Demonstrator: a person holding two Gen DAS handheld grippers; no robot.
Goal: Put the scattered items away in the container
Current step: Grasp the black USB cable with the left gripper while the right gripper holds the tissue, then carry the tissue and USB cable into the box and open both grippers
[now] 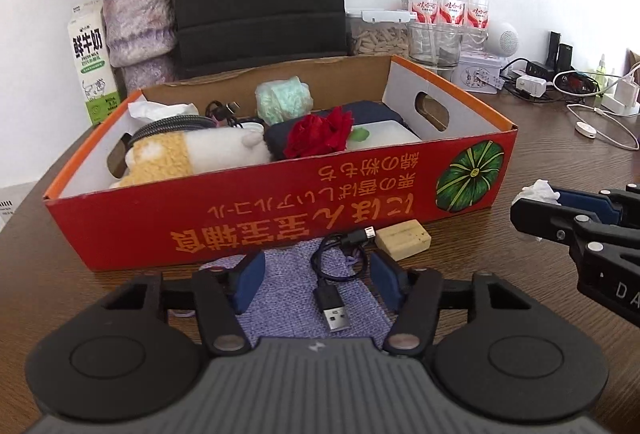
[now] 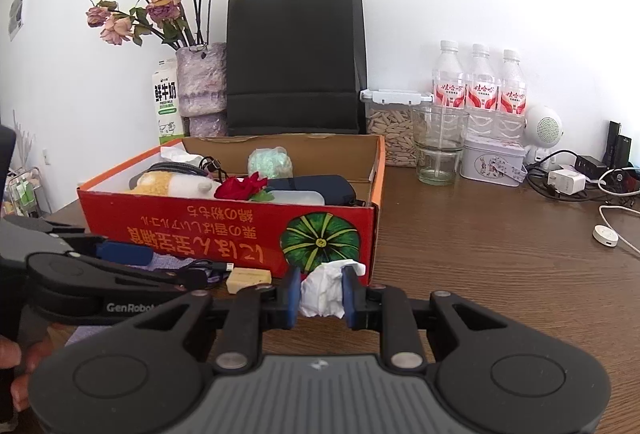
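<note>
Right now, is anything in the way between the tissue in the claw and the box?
Only the red box's near wall. The right gripper holds the crumpled tissue below its rim, so the tissue must go up and over.

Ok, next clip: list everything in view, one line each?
cardboard box: one, red, table centre
plush toy: one, yellow-white, in box
rose: one, red, in box
USB cable: one, black, on purple cloth
eraser-like block: one, beige, before box
paper bag: one, black, behind box
water bottles: three, clear, back right
crumpled tissue: one, white, in right gripper
left gripper: open over the cloth
</note>
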